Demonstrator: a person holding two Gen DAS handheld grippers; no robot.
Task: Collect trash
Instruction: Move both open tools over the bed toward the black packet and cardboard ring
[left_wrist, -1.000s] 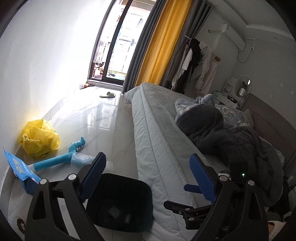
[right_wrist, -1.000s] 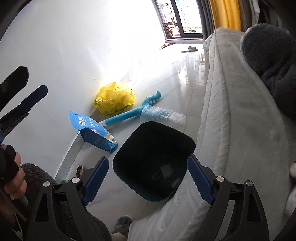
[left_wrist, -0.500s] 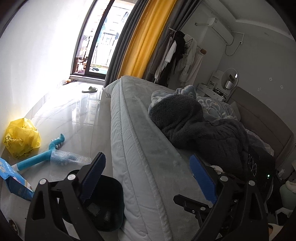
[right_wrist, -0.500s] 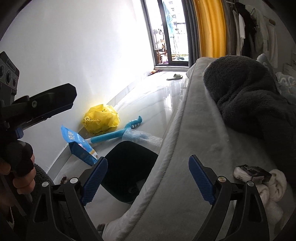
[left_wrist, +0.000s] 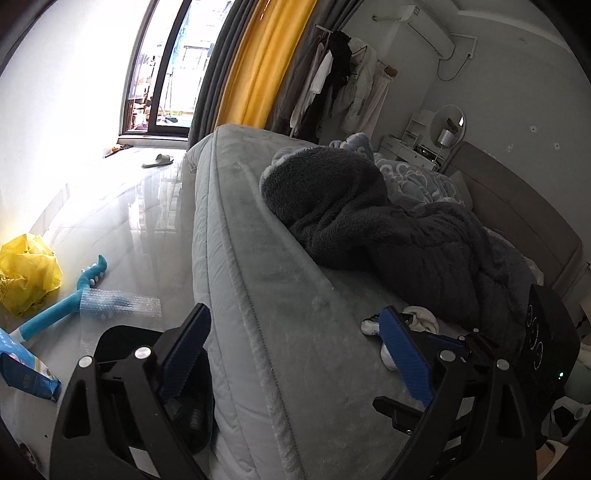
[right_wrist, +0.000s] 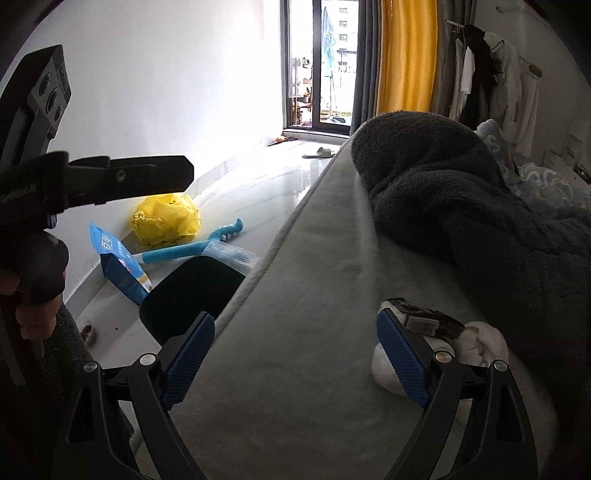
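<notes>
Presently, the trash on the bed (right_wrist: 295, 369) consists of crumpled white tissue wads (right_wrist: 480, 341) with a small dark wrapper (right_wrist: 428, 317) lying on top, close against the dark fleece blanket (right_wrist: 480, 221). A black trash bin (right_wrist: 192, 291) stands on the floor beside the mattress edge. Behind the bin lie a yellow plastic bag (right_wrist: 166, 219), a blue packet (right_wrist: 118, 266), a strip of bubble wrap (left_wrist: 118, 304) and a teal stick (right_wrist: 192, 247).

Right gripper (right_wrist: 295, 365): jaws spread wide, nothing between them; the right-side pad sits just in front of the tissue, contact not discernible. Left gripper (left_wrist: 295, 362): jaws likewise spread wide and empty, straddling the mattress edge.
</notes>
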